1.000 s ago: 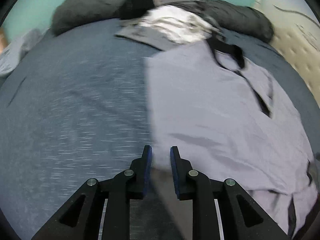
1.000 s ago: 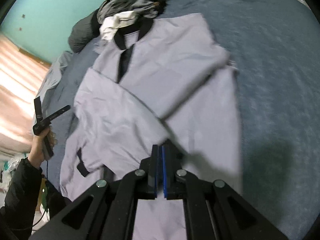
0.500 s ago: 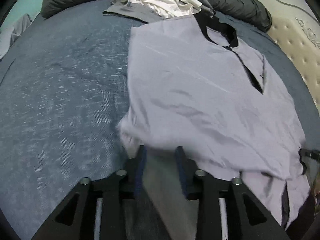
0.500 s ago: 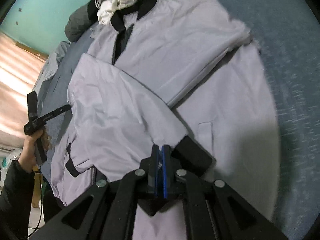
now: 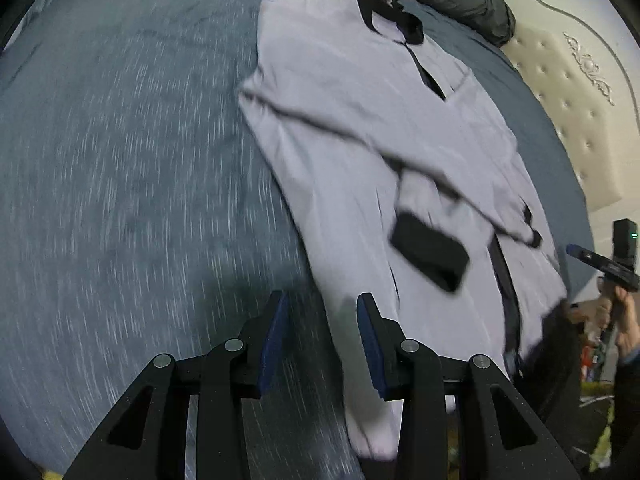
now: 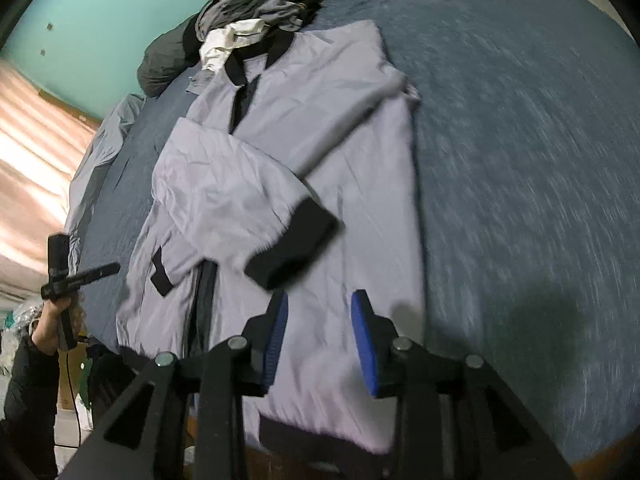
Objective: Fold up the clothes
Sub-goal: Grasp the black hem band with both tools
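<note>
Both sleeves are laid across the jacket (image 6: 304,152); the lengthwise fold remains, with the right gripper (image 6: 319,338) opening and the left gripper (image 5: 322,340) parted, both empty.

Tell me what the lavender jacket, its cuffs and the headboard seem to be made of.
Jacket: thin, smooth woven fabric, likely a light synthetic; faint sheen, soft creases.
Cuff: black, matte, thicker band, probably ribbed knit; blur hides the texture.
Headboard: cream padded upholstery, button-tufted, possibly faux leather.
</note>
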The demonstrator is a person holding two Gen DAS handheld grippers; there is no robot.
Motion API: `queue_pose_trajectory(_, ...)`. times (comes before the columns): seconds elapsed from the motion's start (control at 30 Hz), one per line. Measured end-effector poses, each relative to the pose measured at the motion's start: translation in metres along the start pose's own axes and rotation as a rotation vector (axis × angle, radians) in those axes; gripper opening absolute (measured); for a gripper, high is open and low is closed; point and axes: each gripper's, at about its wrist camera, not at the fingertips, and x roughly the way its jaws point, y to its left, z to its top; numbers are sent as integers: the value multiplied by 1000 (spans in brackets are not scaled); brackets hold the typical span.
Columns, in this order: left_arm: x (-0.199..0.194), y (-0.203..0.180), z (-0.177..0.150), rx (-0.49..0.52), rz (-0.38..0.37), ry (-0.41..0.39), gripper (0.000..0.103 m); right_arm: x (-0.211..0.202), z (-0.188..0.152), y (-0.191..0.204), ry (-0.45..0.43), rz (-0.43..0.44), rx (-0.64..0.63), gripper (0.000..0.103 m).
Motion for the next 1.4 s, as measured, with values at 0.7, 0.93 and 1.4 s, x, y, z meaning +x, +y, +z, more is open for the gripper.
queue_pose_trajectory(0.7, 30, -15, -72, -57, -106, 159, 53, 9, -50, -26, 157, -23, 40, 56)
queue_pose_trajectory(0.93, 35, -19, -78, -49, -116, 149, 53, 17, -61, -21, 177, -12, 23, 53)
queue_pose_trajectory(1.4, -3, -54, -75, 69, -152, 53, 21, -14, -55, -8, 103, 17, -18, 11)
